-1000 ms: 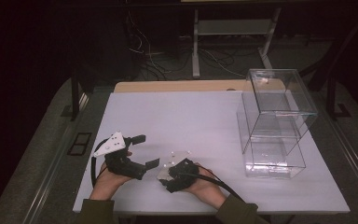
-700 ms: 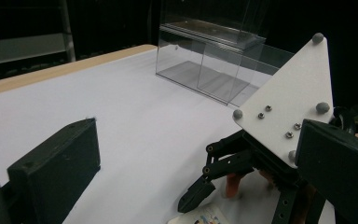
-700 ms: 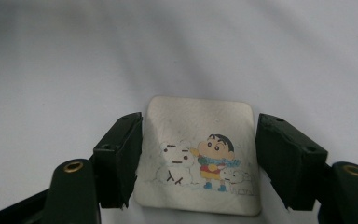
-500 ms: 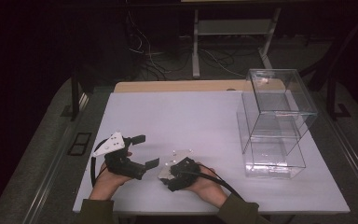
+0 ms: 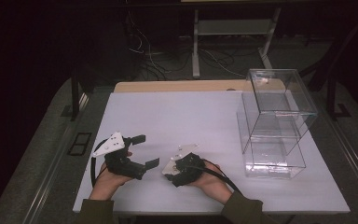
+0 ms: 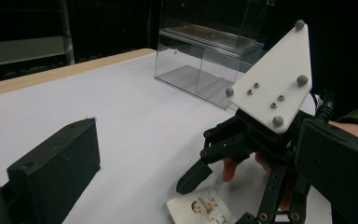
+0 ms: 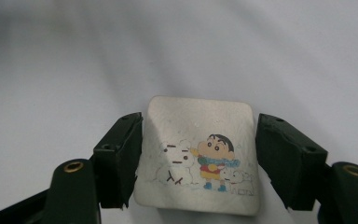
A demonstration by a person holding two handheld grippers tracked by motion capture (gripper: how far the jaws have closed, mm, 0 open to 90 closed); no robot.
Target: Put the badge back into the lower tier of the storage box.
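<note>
Little differs from half a second ago: both hands stay low at the near edge of the table (image 5: 177,116), grippers in the same spots. The right gripper (image 7: 198,163) points down at a card (image 7: 198,154) with a cartoon print, lying flat on the table; its jaws stand apart on either side of the card's edges, whether touching cannot be told. The left gripper (image 5: 142,151) has its jaws spread wide, holding nothing. Two clear boxes (image 5: 275,121) stand stacked at the right; any contents cannot be made out.
</note>
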